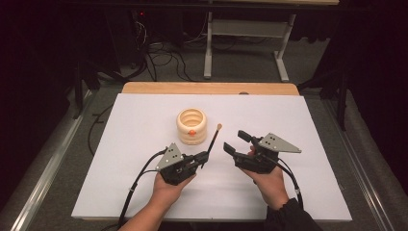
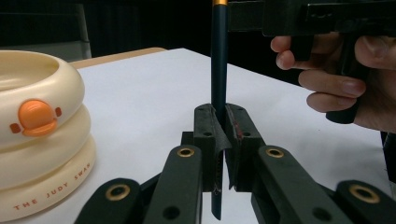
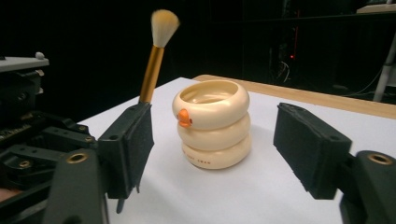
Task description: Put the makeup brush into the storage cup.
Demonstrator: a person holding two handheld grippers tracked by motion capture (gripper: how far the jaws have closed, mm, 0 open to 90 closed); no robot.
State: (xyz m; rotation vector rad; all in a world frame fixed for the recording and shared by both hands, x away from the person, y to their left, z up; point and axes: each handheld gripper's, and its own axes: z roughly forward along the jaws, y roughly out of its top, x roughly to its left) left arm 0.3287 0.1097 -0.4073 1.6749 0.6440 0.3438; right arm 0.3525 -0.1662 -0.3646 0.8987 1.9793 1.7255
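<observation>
Overhead light is washing the white table (image 1: pixel 288 192) bright while the room behind is sitting nearly black. Just ahead of the claws, shadows are staying soft; nearest jaw parts are blurring slightly.

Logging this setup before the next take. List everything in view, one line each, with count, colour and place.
brush: one, dark handle with gold ferrule and pale bristles, clamped upright in the left gripper, bristles up
holder: one, cream, three stacked rings with an orange duck bill, standing open-topped on the board just beyond the left gripper
board: one, white, covering the table top
table: one, light wood, its far edge showing beyond the board
frame: one, pale grey metal, on the floor past the table
cables: several, dark, on the floor at the far left
left gripper: one, black, shut on the brush handle
right gripper: one, black, jaws wide apart, holding nothing
hands: two, one holding each gripper
</observation>
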